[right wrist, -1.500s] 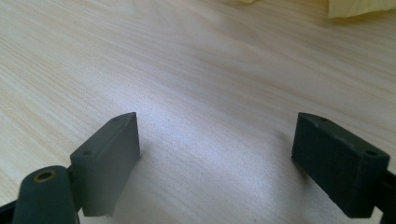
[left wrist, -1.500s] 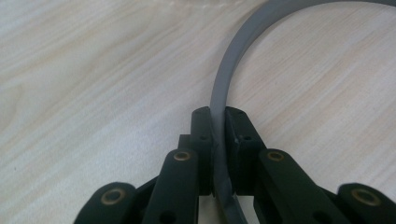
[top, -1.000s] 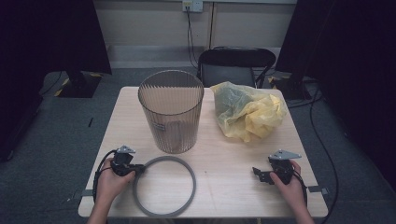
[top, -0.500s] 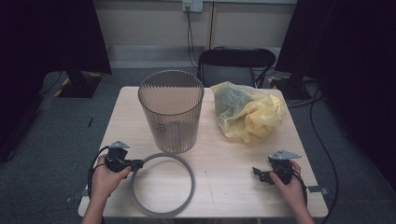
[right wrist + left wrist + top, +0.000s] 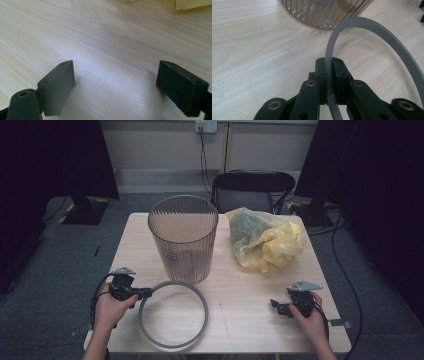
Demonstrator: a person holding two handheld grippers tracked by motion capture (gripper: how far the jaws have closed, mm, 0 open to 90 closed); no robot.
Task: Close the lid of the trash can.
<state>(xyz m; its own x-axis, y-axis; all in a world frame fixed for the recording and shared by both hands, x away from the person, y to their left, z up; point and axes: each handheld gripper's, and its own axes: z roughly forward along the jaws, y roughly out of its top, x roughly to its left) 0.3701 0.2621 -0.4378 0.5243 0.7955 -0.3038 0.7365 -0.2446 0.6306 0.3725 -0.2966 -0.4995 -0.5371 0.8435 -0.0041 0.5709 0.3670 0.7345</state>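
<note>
My left gripper (image 5: 329, 75) clamps the thin flat band of a grey plastic ring (image 5: 173, 314), a smooth wide hoop at the desk's (image 5: 250, 290) near left, before the ribbed translucent bin (image 5: 183, 237). Left hand (image 5: 111, 307) grips low. My right gripper (image 5: 116, 85) rests open on pale woodgrain.

Looks like a lab/recording studio: lone wooden worktop (image 5: 240, 320) on grey carpet (image 5: 60, 270), black curtains (image 5: 55, 155) both sides, wall socket (image 5: 206, 125) w/ cable, black chair (image 5: 252, 190) behind, stand base (image 5: 82, 210) w/ hazard tape.
</note>
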